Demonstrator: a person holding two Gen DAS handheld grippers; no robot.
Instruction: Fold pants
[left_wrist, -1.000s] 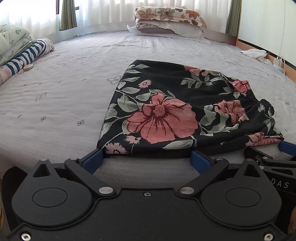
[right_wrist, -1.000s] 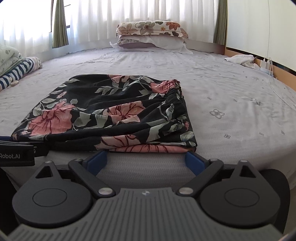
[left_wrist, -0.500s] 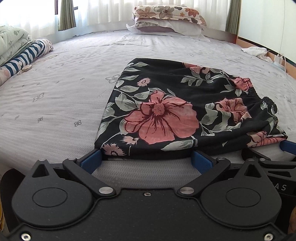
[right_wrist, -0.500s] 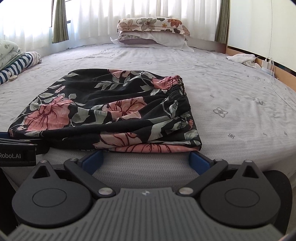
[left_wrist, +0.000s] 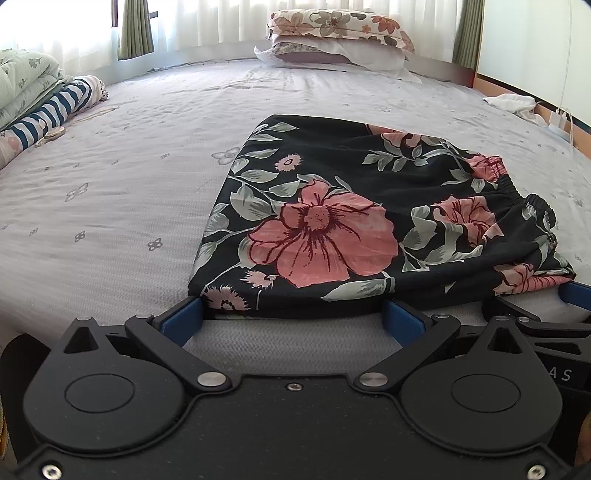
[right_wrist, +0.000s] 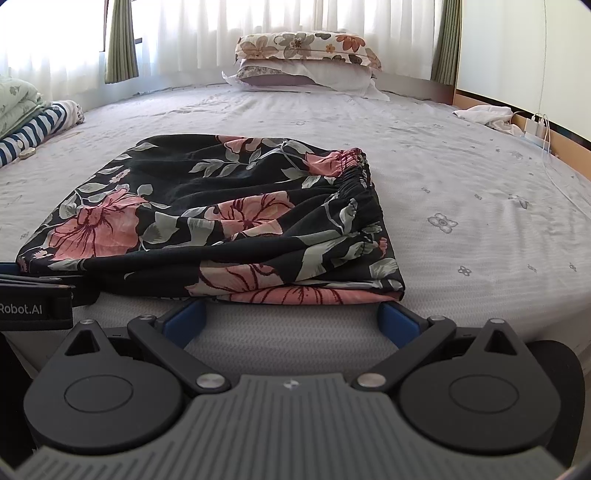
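Observation:
Black floral pants (left_wrist: 351, 206) lie folded in layers on the grey bed (left_wrist: 110, 192), elastic waistband to the right. They also show in the right wrist view (right_wrist: 221, 214). My left gripper (left_wrist: 293, 317) is open, its blue fingertips (left_wrist: 184, 319) at the near edge of the pants' left part. My right gripper (right_wrist: 291, 315) is open, with its fingertips (right_wrist: 397, 317) at the near edge below the waistband end. Each gripper shows at the edge of the other's view, the right one (left_wrist: 546, 314) and the left one (right_wrist: 37, 295).
Stacked pillows (left_wrist: 340, 40) lie at the head of the bed. A striped garment and folded quilt (left_wrist: 48, 107) sit at the left. A white cloth (right_wrist: 487, 116) and charger cables (right_wrist: 539, 129) are at the right edge. Curtains hang behind.
Both grippers have stayed open and crept slightly forward and lower toward the near edge of the pants. The pants have not moved.

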